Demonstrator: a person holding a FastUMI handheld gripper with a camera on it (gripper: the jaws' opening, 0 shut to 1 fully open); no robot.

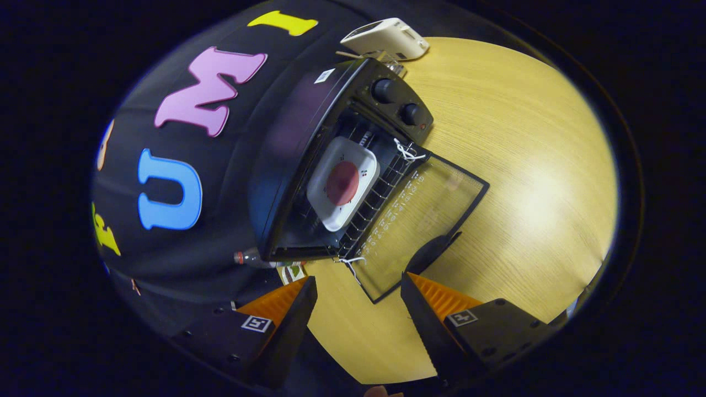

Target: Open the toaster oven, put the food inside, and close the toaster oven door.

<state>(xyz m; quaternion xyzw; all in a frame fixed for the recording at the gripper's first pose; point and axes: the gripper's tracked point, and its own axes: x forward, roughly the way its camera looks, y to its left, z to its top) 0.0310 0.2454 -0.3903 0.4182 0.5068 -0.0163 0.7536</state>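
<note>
A black toaster oven (298,143) stands on the wooden table with its glass door (422,231) folded down flat. Inside, on the wire rack (380,190), rests a white square plate (343,184) carrying a round red piece of food (342,182). The door's dark handle (433,251) sits at the door's outer edge, just ahead of one fingertip. My gripper (358,286) hovers above the table in front of the door, open, with nothing between its fingers. Two black knobs (397,102) show on the oven's control panel.
A white appliance (386,38) lies on the table (524,165) beyond the oven. A bottle with a red cap (248,258) lies beside the oven near the black cloth wall. Bare wooden tabletop stretches out past the door.
</note>
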